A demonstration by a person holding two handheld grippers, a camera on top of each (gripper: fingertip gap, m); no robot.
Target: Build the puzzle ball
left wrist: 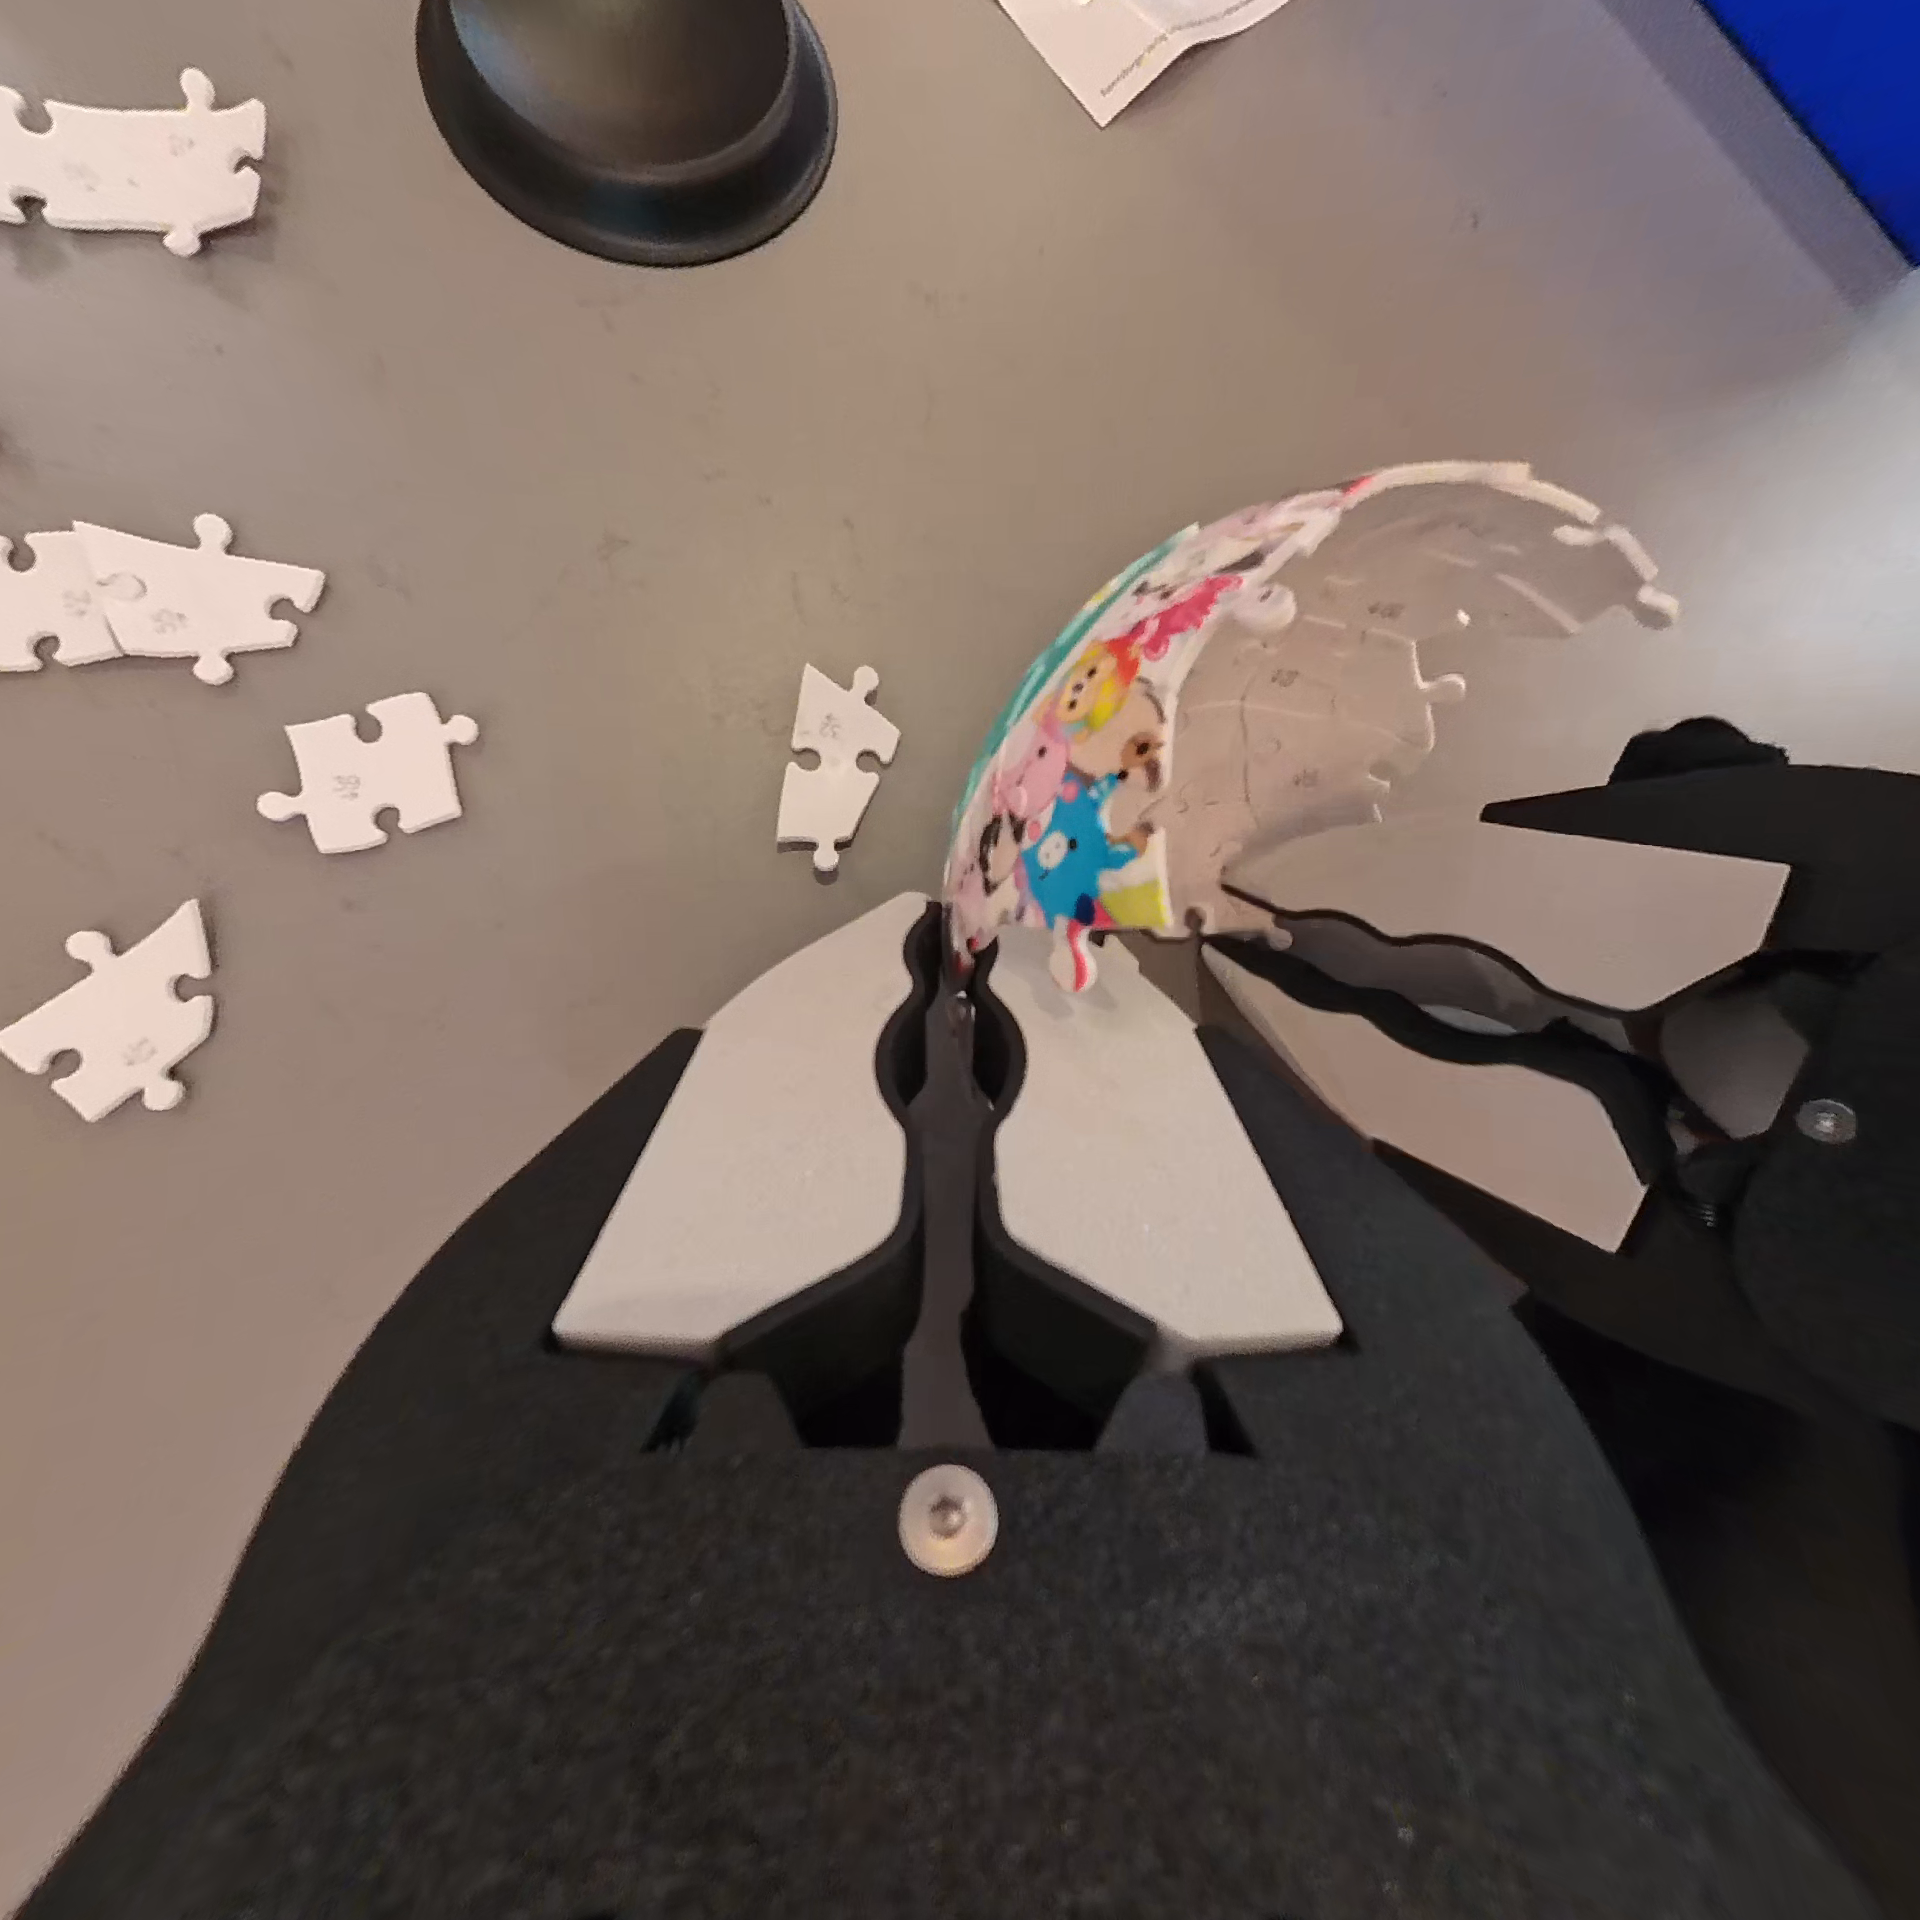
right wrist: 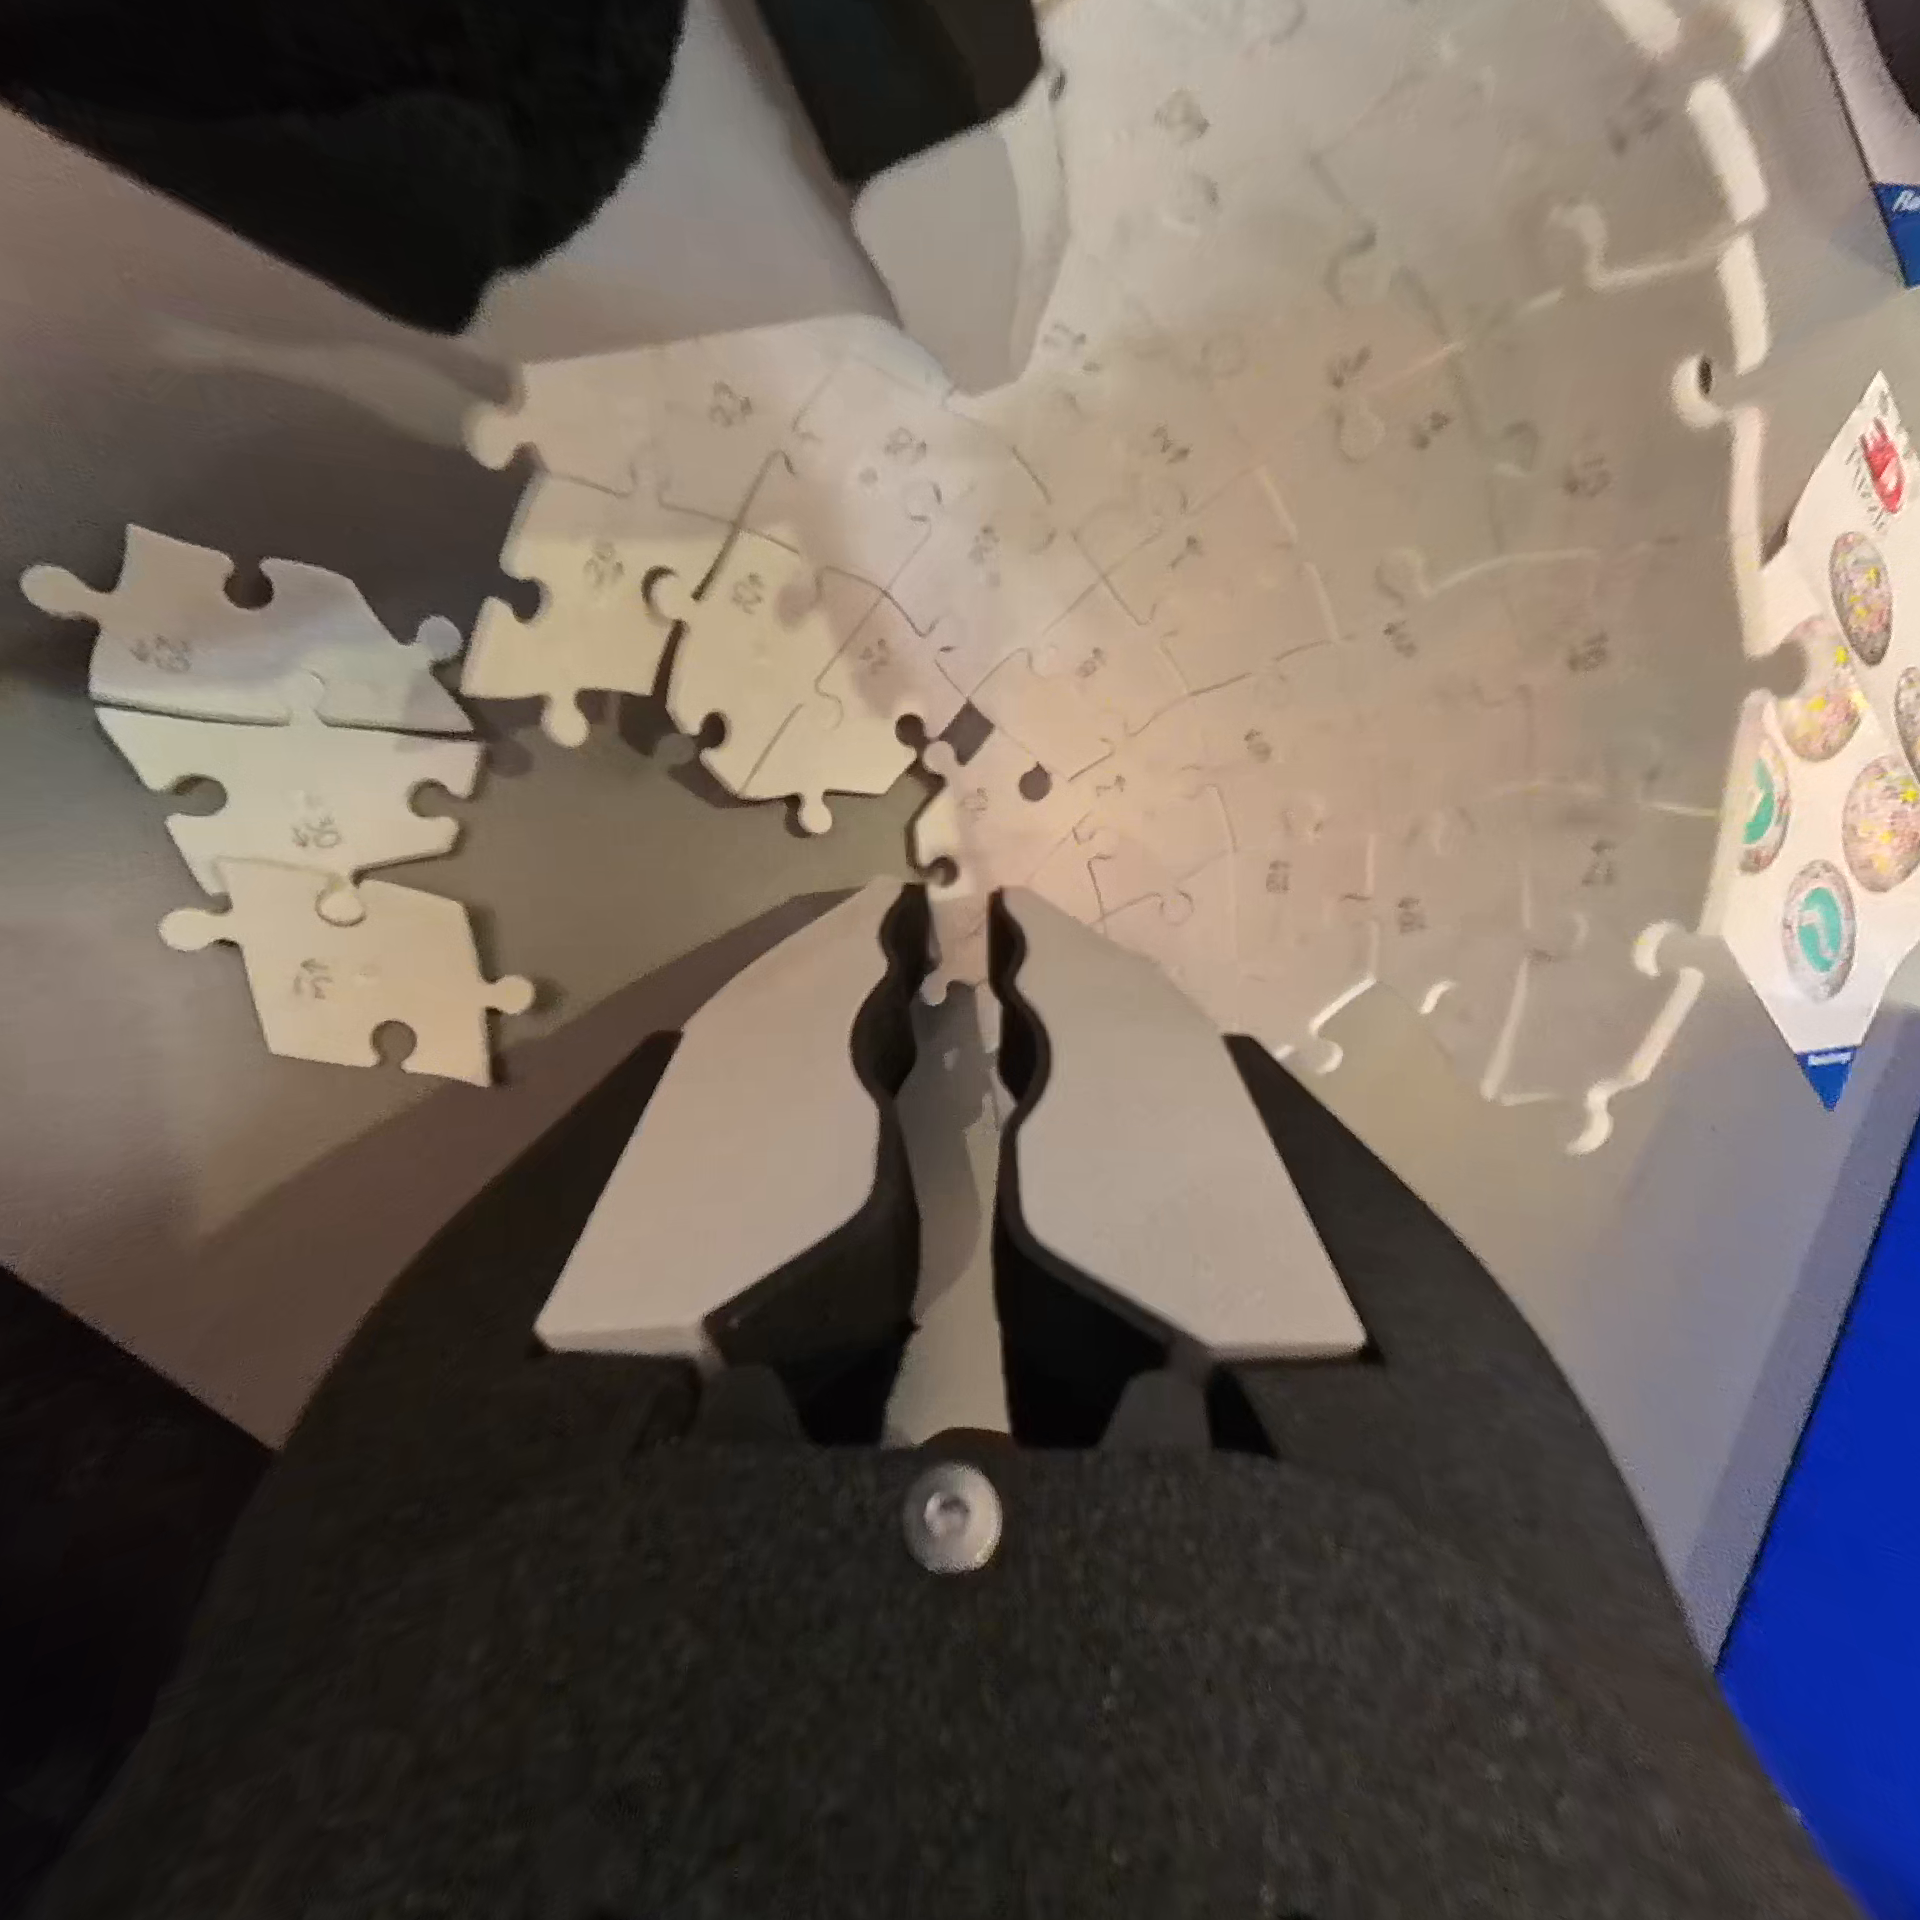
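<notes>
Clearly light and fragile, the half-built ball (left wrist: 1195, 727) is pinched at its rim by the left gripper (left wrist: 956, 956); the right gripper (right wrist: 956, 935) pinches its opposite edge.

Cartoon-printed ball shell (left wrist: 1081, 748) — white pieces (left wrist: 364, 774)

Loose pieces (left wrist: 369, 771) lay on the table (left wrist: 1039, 395), left of the part-built ball (left wrist: 1081, 769). A round stand (left wrist: 629, 114) sat behind them.
</notes>
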